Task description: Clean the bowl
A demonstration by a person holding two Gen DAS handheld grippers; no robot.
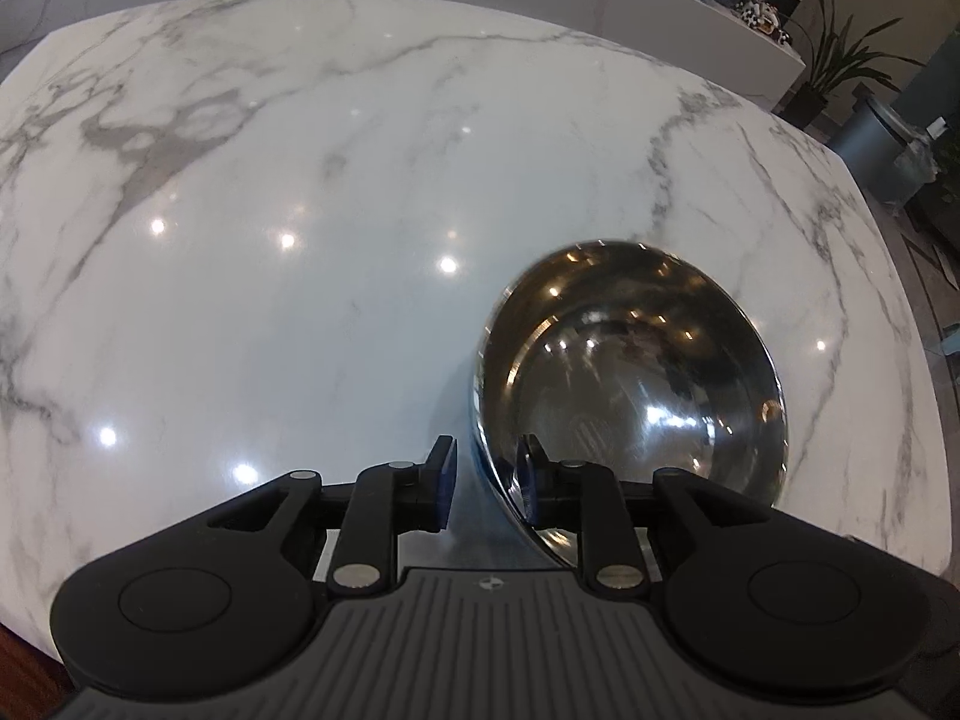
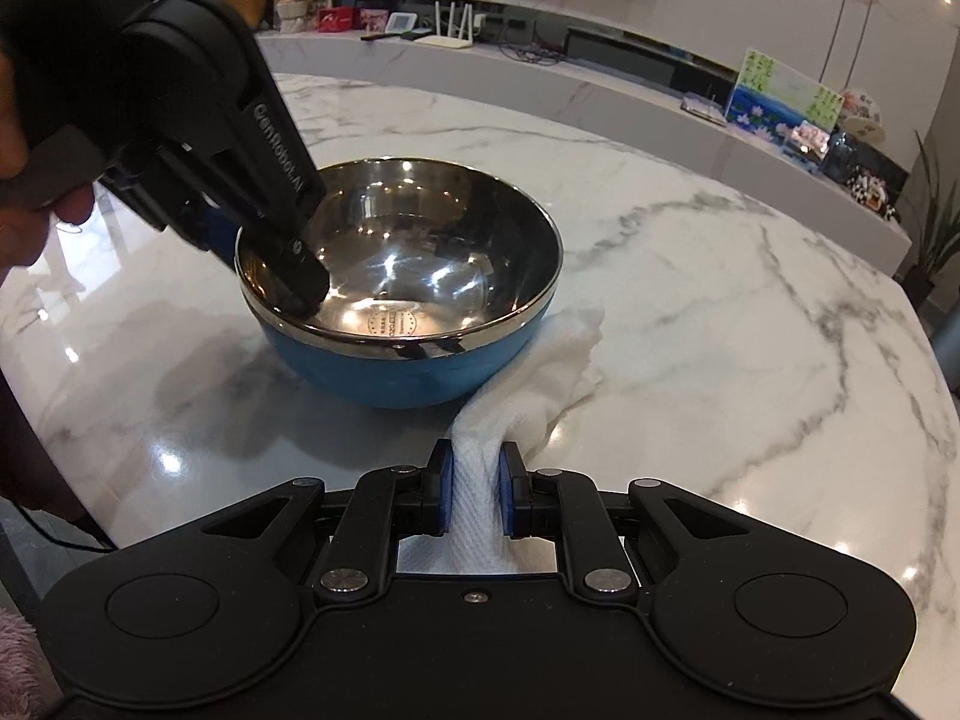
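Two hand-held grippers work: the left hand-held gripper straddles the bowl rim, the right hand-held gripper pinches a cloth. A loose rim hold could let the bowl slide on the table.

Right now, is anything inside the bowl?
Empty. The bowl's shiny inside shows only reflections; the white cloth lies outside it, pinched by the right gripper.

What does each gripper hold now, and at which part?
The left gripper grips the bowl by its rim, one finger inside. The right gripper pinches the white cloth at its bunched near end.
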